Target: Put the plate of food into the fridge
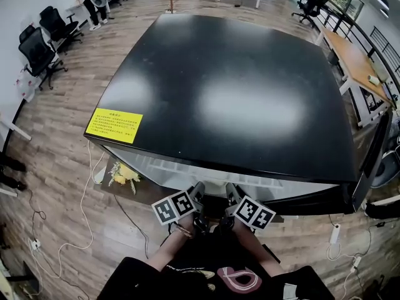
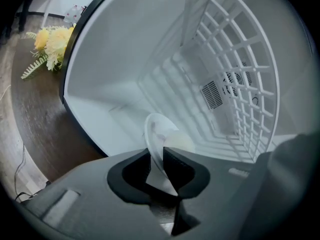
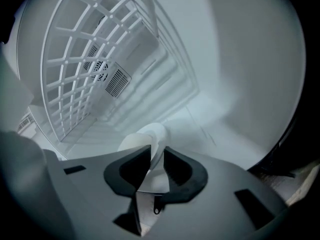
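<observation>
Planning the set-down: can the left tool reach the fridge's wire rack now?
Probably yes: the fridge is open, the left tool, shut on the plate, faces inside, and nothing stands before the wire rack.

Fridge (image 1: 237, 92) top glossy black, yellow label (image 1: 114, 125) at near-left corner. Interior and grid shelf (image 2: 240, 74) white. Plate (image 2: 159, 134) white. Flowers (image 1: 123, 174) yellow. Floor (image 1: 62, 167) brown wood-grain. Left gripper (image 1: 197, 191), right gripper (image 1: 230, 191): cubes carry black-and-white square markers.
</observation>
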{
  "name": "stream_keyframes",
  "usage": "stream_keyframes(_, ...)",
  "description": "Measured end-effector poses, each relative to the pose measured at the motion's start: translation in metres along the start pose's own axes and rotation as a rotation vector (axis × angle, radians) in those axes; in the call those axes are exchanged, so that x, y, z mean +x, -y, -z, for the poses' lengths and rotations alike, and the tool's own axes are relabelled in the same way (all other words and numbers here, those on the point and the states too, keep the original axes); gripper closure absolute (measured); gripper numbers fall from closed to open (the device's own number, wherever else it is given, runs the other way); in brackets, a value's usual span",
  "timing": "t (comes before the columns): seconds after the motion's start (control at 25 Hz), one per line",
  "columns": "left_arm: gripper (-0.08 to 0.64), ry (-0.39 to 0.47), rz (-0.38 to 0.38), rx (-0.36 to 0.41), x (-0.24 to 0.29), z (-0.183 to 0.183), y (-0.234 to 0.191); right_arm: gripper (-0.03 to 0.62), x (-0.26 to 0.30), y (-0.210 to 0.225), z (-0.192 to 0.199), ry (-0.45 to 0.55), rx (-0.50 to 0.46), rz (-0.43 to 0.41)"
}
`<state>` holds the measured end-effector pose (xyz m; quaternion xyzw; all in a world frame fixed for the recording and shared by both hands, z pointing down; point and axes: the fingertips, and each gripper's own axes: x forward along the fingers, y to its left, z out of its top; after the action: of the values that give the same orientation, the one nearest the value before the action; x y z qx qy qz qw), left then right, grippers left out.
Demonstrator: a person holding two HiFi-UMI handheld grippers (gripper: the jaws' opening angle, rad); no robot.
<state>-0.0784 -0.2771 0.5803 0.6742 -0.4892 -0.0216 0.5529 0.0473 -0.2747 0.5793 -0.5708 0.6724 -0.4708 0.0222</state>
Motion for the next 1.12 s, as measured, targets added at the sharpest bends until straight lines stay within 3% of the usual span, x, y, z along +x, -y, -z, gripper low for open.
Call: stream_keyframes(1.12,0.466,-0.044,-0.104,0.081,0.027,-0.017,-0.004,0.494,0.026,0.010,-0.013,-0.022,-0.046,0.115)
